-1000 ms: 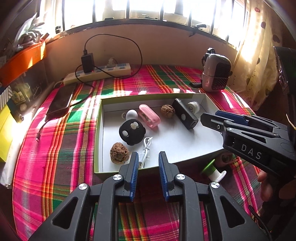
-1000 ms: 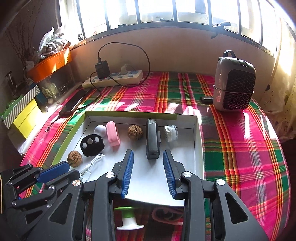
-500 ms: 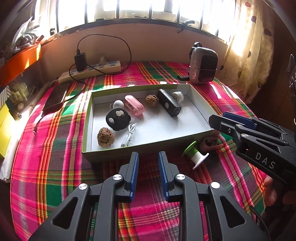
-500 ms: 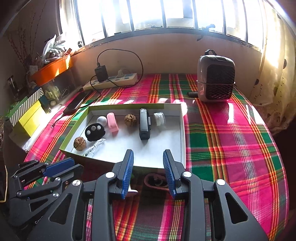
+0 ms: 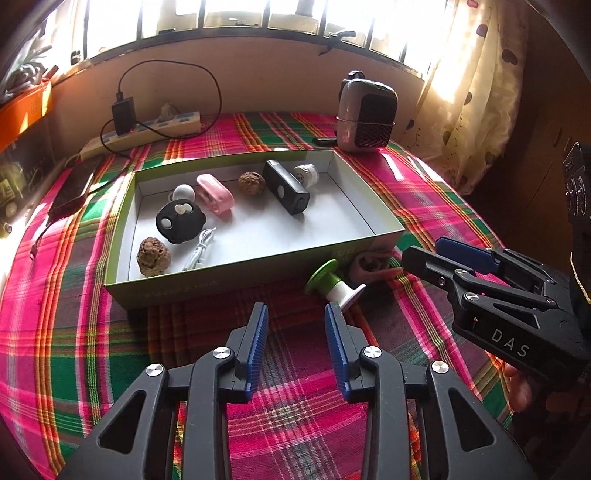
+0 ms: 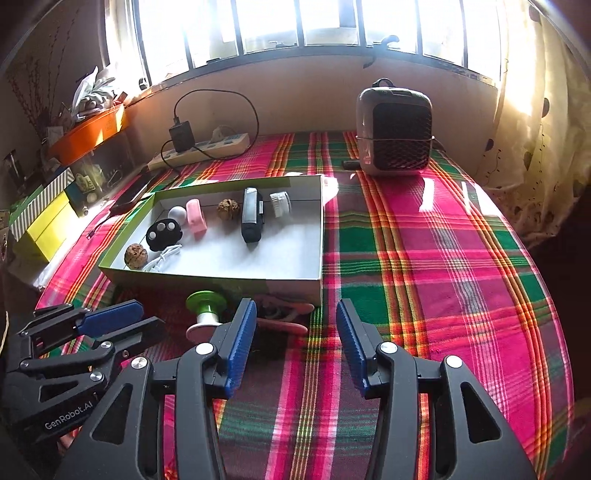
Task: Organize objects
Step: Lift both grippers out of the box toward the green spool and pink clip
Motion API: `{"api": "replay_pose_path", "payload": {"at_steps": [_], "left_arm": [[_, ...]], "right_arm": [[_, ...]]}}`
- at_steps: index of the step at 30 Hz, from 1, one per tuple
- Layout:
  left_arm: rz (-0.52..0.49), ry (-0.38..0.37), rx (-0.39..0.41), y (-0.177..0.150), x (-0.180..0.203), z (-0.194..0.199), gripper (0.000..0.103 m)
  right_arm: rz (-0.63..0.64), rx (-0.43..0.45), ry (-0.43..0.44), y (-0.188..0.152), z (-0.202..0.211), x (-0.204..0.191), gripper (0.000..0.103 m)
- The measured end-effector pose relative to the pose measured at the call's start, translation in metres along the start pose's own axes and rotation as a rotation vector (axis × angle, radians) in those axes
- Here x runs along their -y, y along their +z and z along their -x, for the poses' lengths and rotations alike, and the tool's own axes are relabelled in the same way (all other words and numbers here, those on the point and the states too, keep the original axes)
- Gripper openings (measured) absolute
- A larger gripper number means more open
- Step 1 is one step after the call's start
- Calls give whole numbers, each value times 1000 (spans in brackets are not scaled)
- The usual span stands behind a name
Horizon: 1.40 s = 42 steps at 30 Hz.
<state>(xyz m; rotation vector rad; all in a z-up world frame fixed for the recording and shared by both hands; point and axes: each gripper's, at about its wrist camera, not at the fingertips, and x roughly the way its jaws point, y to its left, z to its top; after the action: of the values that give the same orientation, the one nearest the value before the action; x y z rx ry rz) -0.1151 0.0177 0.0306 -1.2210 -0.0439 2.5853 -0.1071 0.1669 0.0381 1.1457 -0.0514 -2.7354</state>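
Hovering short of the green box point(image 5: 236, 275), your left gripper point(image 5: 295, 325) gapes empty, green-and-white spool point(image 5: 334, 282) and pink clip point(image 5: 373, 264) lying outside the box's near wall, your right gripper point(image 6: 295, 325) right of them, parted, holding nothing, 2 walnuts inside.

Strong daylight pours in through the barred window point(image 6: 295, 22) at the back, and the panes are totally blown out to white. Sun patches glare on the plaid tablecloth point(image 6: 424, 236) and the curtain point(image 5: 472, 74). The near side of the box point(image 5: 240, 275) sits in shadow. Heavy fisheye bending, with dark vignetted corners. Focus looks sharp overall.
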Motion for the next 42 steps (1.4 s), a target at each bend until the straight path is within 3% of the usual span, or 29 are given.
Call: {"api": "replay_pose_path", "payload": {"at_steps": [11,18,35,42], "left_arm": [[-35,-49,-40,2,19,-15,33],[-41,-29,-54,7,30,-25,33],[55,23,-89,11,21,-40,33],[68,44,-83,6,9,-34,33]], "right_arm": [[-48,-25,-22,-13,0,21,47],[-64,-31,-25,-14,-1,29,47],[-39,-68,-7,-15,-14,23,47],[-26,-83,68,-12,-21,16,46]]}}
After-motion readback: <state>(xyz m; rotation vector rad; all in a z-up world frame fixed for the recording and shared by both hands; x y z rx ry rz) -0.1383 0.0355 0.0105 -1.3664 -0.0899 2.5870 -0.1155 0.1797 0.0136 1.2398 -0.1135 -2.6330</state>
